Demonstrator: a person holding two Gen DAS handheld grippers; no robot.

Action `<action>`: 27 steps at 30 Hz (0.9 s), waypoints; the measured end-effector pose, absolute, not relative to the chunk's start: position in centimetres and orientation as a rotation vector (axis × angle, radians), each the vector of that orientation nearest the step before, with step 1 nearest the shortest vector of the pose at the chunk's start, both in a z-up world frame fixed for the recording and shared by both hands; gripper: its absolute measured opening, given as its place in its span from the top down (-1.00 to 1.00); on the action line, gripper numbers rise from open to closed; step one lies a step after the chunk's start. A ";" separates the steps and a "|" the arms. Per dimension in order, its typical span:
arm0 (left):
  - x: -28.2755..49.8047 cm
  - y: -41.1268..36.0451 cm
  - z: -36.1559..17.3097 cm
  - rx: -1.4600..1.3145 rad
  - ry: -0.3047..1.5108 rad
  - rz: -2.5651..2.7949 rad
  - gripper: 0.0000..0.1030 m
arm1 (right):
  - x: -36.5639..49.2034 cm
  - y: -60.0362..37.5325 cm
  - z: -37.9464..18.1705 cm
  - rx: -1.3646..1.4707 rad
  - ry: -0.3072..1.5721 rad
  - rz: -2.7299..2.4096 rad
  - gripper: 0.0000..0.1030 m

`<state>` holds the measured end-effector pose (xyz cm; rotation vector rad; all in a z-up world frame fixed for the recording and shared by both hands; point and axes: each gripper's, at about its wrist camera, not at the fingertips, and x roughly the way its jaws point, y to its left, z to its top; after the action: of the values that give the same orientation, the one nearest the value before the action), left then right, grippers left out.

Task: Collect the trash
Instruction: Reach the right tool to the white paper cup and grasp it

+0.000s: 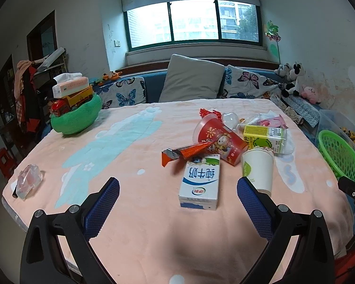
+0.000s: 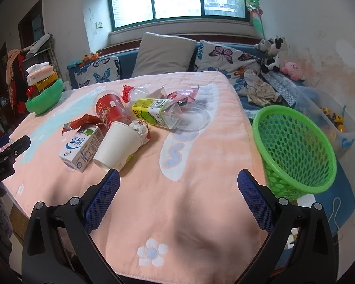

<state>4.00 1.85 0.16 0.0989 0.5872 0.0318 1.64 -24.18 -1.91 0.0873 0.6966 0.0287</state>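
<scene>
Through my left camera, my left gripper [image 1: 178,189] hangs wide open and empty over the pink blanket [image 1: 135,224], the white-and-blue milk carton [image 1: 200,182] printed 纯牛奶 lying between its fingertips, a white paper cup [image 1: 258,170] touching the right pad, with a red printed cup [image 1: 221,139] and orange wrapper [image 1: 189,152] beyond. Through my right camera, my right gripper [image 2: 178,181] is equally spread and empty, the trash pile ahead-left, a yellow-green drink carton [image 2: 153,112] with unreadable print, and the green mesh basket [image 2: 295,151] off the table's right edge.
</scene>
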 end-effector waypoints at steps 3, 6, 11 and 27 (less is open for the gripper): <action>4.6 2.6 0.3 0.098 0.586 0.048 -0.87 | 2.5 -24.0 -2.0 0.104 0.715 0.049 -0.92; 5.2 3.4 0.5 0.090 0.588 0.063 -0.87 | 3.4 -23.6 -2.0 0.109 0.726 0.065 -0.92; 6.2 4.6 0.4 0.094 0.595 0.084 -0.87 | 5.1 -22.6 -2.1 0.128 0.753 0.098 -0.92; 8.5 6.7 -1.1 0.078 0.637 0.083 -0.87 | 11.6 -18.0 -5.1 0.221 0.930 0.221 -0.84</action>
<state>8.51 6.73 -1.05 0.0780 0.6369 0.0834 11.61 -17.99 -5.13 0.2209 0.9297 0.2212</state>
